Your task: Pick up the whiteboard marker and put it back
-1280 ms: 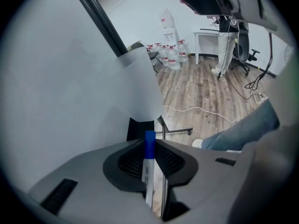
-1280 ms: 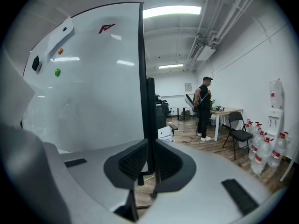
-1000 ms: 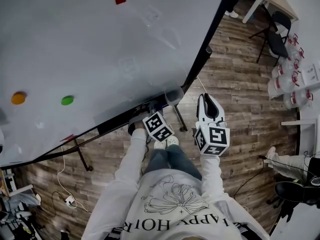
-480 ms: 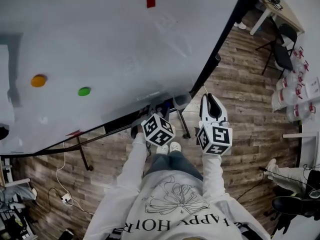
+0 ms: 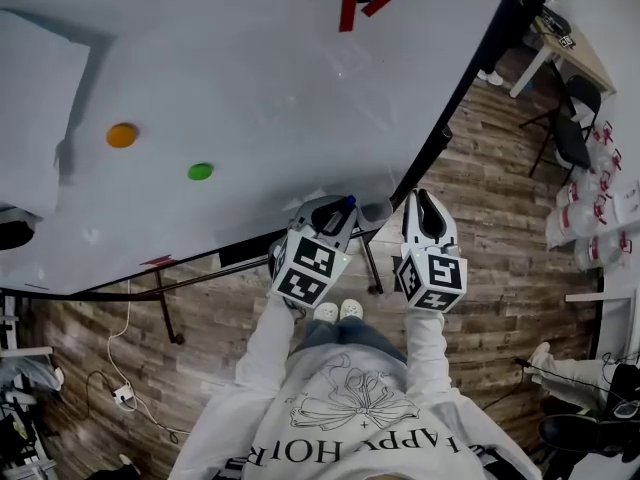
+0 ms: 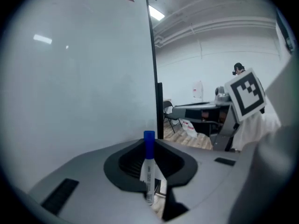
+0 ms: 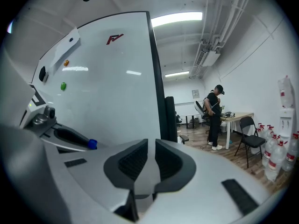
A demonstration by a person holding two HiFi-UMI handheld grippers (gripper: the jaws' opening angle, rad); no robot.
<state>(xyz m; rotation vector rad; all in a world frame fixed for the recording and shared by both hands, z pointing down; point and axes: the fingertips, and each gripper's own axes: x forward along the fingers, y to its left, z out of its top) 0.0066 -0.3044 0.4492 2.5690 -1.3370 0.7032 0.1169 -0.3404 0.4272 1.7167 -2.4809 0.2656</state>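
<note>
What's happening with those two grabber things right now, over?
Left gripper: jaws shut on whiteboard marker, blue cap sticking out. Right gripper: jaws together, empty. Marker held near bottom edge of whiteboard; nothing in the way.

Saw only the blue cap and upper barrel of the whiteboard marker in the left gripper view; could not follow its lower end down between the jaws. Could not read the print on the barrel. From the head view, caught just the cap beyond the left gripper. Found the whiteboard cut off by the top and left edges.
</note>
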